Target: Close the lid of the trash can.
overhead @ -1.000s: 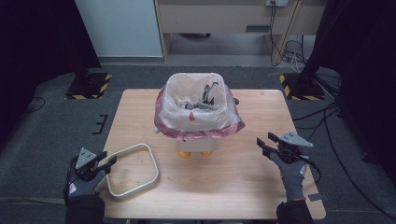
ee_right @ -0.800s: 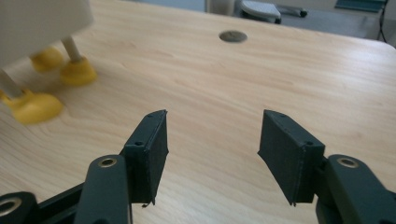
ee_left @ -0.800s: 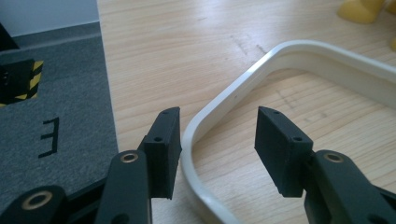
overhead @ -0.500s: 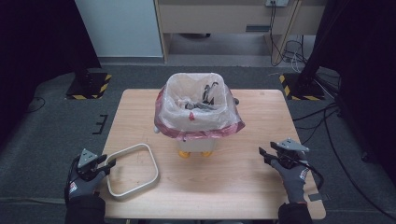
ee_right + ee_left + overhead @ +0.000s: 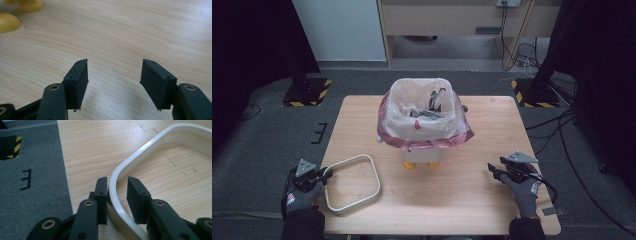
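A white rounded-rectangle ring (image 5: 376,181) lies flat on the wooden table (image 5: 462,205) at the front left. My left gripper (image 5: 326,174) straddles the ring's near-left rim (image 5: 150,143). Its jaws have just been closing. In the left gripper view (image 5: 117,182), the left pad sits against the rim's outer side, while a small gap remains between the rim and the right pad. My right gripper (image 5: 493,170) is low over bare wood at the front right. Its jaws (image 5: 115,62) stand open with nothing between them.
A white bin lined with a clear, pink-edged bag (image 5: 424,112) stands at the table's centre back on yellow feet (image 5: 409,165), with dark scraps inside. The yellow feet (image 5: 7,22) also appear far left in the right gripper view. Grey carpet (image 5: 32,182) borders the table's left edge.
The left jaws have narrowed around the ring's rim. The right hand has sunk toward the table and come slightly nearer the front edge.
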Tool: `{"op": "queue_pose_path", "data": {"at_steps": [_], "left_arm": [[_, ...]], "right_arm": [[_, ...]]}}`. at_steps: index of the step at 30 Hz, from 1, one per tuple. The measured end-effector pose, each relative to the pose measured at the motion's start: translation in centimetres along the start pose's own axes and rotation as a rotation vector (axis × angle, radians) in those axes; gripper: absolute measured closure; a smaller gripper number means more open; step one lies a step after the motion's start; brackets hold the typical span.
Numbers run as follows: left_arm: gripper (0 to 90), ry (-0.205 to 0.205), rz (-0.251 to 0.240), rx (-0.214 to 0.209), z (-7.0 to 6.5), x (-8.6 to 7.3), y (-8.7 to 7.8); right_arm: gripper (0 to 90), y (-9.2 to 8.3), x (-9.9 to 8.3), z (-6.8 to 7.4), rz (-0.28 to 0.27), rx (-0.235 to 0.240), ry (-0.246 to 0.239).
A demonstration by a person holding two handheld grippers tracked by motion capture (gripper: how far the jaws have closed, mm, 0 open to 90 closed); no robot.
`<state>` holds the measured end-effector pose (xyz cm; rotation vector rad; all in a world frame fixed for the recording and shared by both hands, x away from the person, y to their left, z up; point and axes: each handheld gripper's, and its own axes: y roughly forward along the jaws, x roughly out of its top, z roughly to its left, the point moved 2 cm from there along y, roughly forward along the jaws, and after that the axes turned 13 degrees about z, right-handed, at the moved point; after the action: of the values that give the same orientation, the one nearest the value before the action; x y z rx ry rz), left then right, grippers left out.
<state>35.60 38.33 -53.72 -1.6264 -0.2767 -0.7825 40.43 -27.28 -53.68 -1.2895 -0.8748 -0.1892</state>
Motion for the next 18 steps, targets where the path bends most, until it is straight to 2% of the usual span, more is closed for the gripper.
{"op": "queue_pose_path", "data": {"at_steps": [3, 5, 8, 9, 13, 15, 17, 18], "left_arm": [[76.3, -0.010, 0.015, 0.023, -0.1, 0.2, 0.1], [76.7, -0.017, 0.027, 0.055, -0.3, 0.3, 0.0], [77.3, -0.034, 0.032, 0.074, -0.4, 0.4, -0.1], [77.3, -0.055, 0.020, 0.068, -0.5, 0.5, -0.2], [79.3, -0.101, -0.045, 0.052, -0.8, 1.1, -1.3], [81.1, -0.130, -0.107, 0.011, -1.1, 1.7, -1.9], [81.2, -0.126, -0.123, 0.006, -1.3, 1.9, -2.1], [81.2, -0.109, -0.138, 0.004, -1.7, 2.3, -2.2]], "right_arm": [[37.6, 0.4, -0.3, 0.0, 0.038, 0.002, -0.003], [37.4, 0.7, -0.4, -0.1, 0.051, 0.002, -0.006], [36.8, 0.8, -0.5, -0.1, 0.055, 0.000, -0.003], [36.4, 0.9, -0.7, -0.1, 0.060, 0.008, 0.008], [34.9, 1.0, -0.7, -0.2, 0.078, 0.006, 0.001], [33.8, 1.0, -0.7, -0.1, 0.091, 0.005, 0.002], [32.8, 1.1, -0.6, 0.0, 0.090, 0.002, -0.010], [32.6, 1.1, -0.6, 0.0, 0.090, 0.003, -0.011]]}}
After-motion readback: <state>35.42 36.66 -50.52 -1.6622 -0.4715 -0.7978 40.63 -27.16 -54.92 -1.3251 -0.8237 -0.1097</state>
